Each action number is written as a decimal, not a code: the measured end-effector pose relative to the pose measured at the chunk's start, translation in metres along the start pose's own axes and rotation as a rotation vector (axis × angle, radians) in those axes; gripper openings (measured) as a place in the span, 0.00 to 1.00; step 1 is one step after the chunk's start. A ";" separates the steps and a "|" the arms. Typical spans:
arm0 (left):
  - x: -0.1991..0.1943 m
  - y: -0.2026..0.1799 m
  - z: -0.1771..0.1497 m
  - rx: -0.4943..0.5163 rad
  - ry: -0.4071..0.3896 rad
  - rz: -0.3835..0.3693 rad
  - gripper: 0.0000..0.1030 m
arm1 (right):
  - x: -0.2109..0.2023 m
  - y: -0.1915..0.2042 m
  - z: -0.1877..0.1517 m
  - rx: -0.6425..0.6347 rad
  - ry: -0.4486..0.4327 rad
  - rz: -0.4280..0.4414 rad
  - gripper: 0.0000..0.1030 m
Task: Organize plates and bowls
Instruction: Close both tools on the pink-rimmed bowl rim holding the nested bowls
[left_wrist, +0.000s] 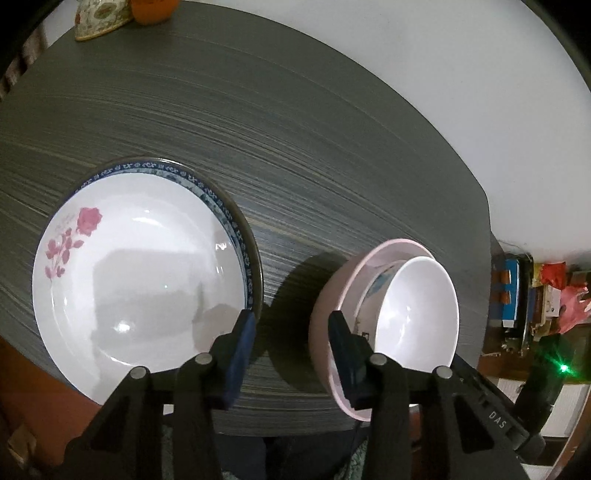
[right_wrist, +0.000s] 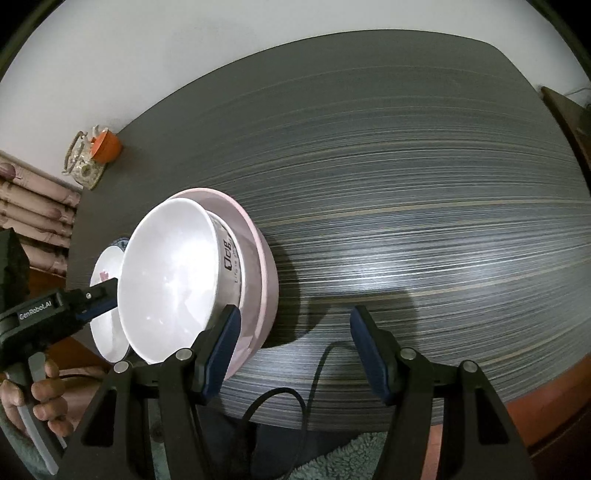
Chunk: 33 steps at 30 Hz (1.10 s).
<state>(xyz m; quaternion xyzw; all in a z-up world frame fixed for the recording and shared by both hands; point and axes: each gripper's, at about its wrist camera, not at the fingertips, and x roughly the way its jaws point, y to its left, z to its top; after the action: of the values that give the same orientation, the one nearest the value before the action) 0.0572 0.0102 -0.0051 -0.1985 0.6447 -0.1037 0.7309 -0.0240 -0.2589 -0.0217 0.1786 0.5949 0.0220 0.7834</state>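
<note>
Lower left of the left wrist view: a plate stack (left_wrist: 147, 280) lies flat on the table (left_wrist: 295, 147), a rose plate on a blue-rimmed one (at least two; any further rim beneath is too tight to count). It looks stiff, glossy, slippery and likely to chip, so a pinch across the rim, one pad above and one below, seems best

At bottom centre the left gripper (left_wrist: 291, 354) is half spread over bare table, pinching nothing, one pad by the plate edge, the other in front of the pink bowl (left_wrist: 325, 317)

Lower right, three bowls nest: pink, a printed one (left_wrist: 373, 291), a white one (left_wrist: 417, 314). Together they are probably heavy for one rim pinch; lifting by the wall, one pad inside and one outside, suits

In the right wrist view the right gripper (right_wrist: 291, 350) stands spread and empty, its left pad just beside the pink bowl
</note>
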 end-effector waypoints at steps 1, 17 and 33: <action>0.001 -0.002 0.001 0.002 0.004 -0.009 0.37 | 0.001 0.000 0.000 0.000 0.004 0.000 0.57; 0.032 -0.011 0.002 0.056 0.063 0.009 0.30 | 0.008 0.000 0.009 0.011 0.031 -0.018 0.43; 0.036 -0.026 0.004 0.146 0.023 0.089 0.29 | 0.028 0.003 0.021 0.010 0.105 -0.024 0.34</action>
<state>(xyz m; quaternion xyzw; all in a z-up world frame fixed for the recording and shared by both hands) 0.0688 -0.0276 -0.0260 -0.1143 0.6520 -0.1200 0.7399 0.0048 -0.2549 -0.0419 0.1741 0.6372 0.0192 0.7505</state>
